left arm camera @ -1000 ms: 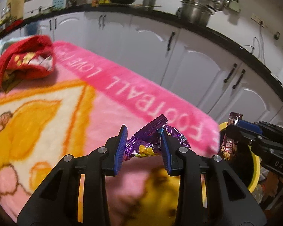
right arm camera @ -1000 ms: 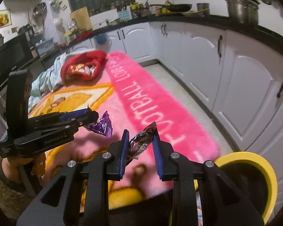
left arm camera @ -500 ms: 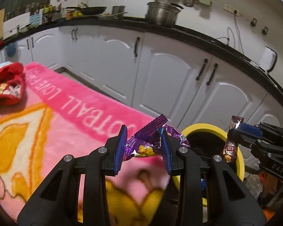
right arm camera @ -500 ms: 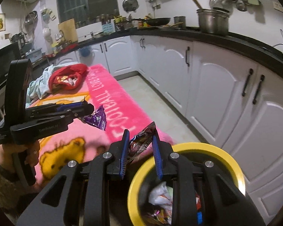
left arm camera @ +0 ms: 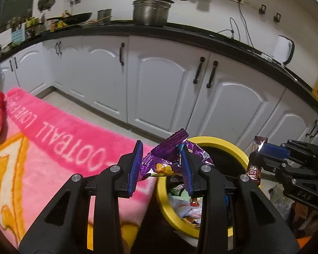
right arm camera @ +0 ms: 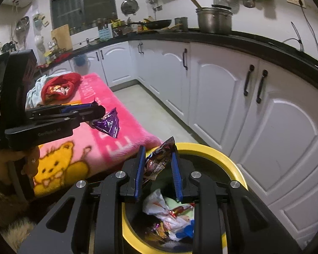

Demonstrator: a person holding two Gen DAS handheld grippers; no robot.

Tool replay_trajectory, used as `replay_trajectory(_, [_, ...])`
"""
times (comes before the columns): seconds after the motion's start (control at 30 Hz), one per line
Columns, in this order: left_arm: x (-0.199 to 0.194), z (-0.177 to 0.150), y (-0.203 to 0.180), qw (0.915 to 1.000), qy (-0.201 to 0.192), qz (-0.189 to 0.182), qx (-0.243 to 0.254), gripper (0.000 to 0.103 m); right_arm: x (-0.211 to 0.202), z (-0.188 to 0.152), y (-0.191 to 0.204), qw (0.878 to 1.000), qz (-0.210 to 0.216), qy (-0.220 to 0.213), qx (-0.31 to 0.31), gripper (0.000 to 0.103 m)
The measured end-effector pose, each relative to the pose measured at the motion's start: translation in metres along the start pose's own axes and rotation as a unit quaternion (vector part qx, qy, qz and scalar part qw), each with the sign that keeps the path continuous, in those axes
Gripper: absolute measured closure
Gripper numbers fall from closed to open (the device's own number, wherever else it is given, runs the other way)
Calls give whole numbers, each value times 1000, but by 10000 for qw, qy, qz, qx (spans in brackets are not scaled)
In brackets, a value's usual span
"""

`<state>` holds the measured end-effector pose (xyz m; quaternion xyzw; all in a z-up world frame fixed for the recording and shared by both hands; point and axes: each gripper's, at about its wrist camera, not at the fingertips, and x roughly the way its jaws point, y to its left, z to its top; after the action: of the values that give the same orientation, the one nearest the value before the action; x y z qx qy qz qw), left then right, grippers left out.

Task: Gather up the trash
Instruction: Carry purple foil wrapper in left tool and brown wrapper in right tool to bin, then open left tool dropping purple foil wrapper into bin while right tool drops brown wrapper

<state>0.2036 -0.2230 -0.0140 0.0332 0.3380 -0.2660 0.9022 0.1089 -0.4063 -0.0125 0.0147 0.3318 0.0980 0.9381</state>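
White kitchen cabinets (left arm camera: 163,89) under a black worktop (right arm camera: 265,44) run behind a pink blanket (left arm camera: 59,148) lettered in white, and at the blanket's end stands a yellow-rimmed bin (right arm camera: 231,165) already holding mixed wrappers. The left gripper (left arm camera: 161,165) has its fingers clamped on a crumpled purple wrapper (left arm camera: 167,154) at the bin's near rim beside the blanket's edge. The right gripper (right arm camera: 158,169) has its fingers clamped on a dark brown wrapper (right arm camera: 159,160) over the bin's opening.
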Motion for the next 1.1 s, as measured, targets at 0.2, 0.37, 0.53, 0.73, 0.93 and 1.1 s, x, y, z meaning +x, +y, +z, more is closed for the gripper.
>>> replay_trajectory(0.2, [9, -1, -17, 9999, 52, -93, 130, 76, -7, -12, -14, 9999, -111, 13, 109, 80])
replay_trajectory(0.37, [18, -4, -32, 9994, 130, -218, 228, 76, -9, -21, -23, 9996, -189, 55, 177, 80])
replay_trajectory(0.53, [30, -8, -48, 9986, 246, -336, 329, 76, -11, -33, -28, 9995, -284, 86, 130, 80])
replay_trajectory(0.73, [44, -13, -66, 9970, 401, -450, 484, 75, -4, -50, -33, 9991, -276, 219, 236, 80])
replay_trajectory(0.93, [56, -17, -70, 9959, 576, -510, 483, 73, 6, -59, -39, 9984, -245, 339, 377, 79])
replay_trajectory(1.1, [64, -20, -74, 9952, 677, -515, 485, 72, 16, -64, -41, 9979, -229, 410, 440, 78])
